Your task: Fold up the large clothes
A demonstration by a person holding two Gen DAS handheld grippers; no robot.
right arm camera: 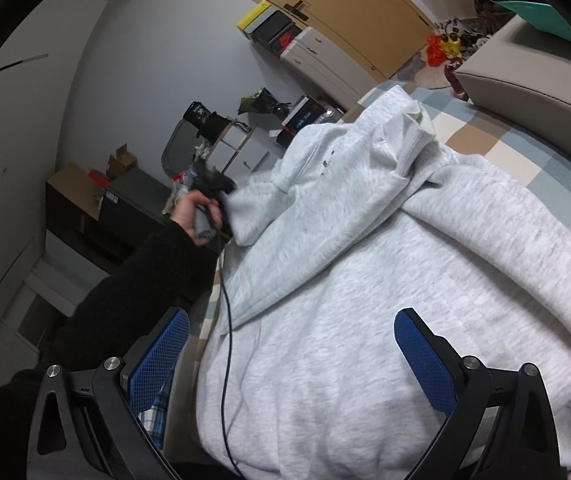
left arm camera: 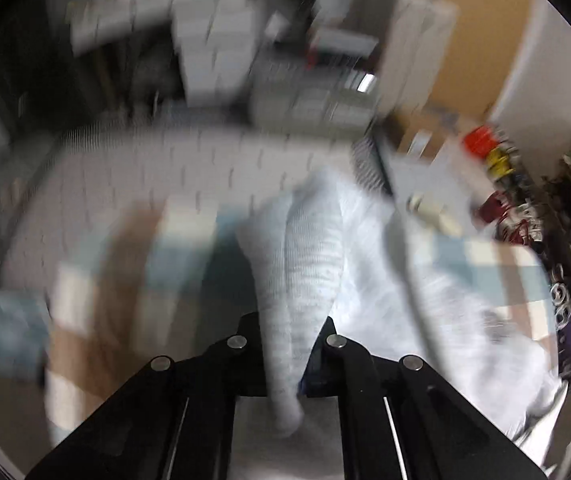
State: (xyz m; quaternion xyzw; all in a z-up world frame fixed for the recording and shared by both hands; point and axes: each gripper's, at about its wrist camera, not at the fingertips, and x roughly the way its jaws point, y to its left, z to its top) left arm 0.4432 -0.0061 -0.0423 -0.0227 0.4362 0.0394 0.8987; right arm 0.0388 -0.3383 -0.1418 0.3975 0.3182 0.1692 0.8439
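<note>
Grey fleece sweatshirt lies spread across a checked bedcover, its body flat near the right gripper and one sleeve drawn up off the bed. Left gripper is clenched on that sleeve, the knit cuff pinched between its jaws and trailing out below them. Right gripper stands released, blue pads wide apart over the sweatshirt's body, pressing nothing. Risk noted: the hold sits near the cuff's end, so a quick pull could slip the fabric free; with no second grip pinning the body, the whole garment may drag or bunch rather than crease cleanly. A black cable lies over the cloth and could snag in a fold. Left wrist view is heavily blurred and shows only the pinch itself; right wrist view alone shows the hand holding the left gripper, the dark sleeve behind it, the cable, and the garment's overall lie.
</note>
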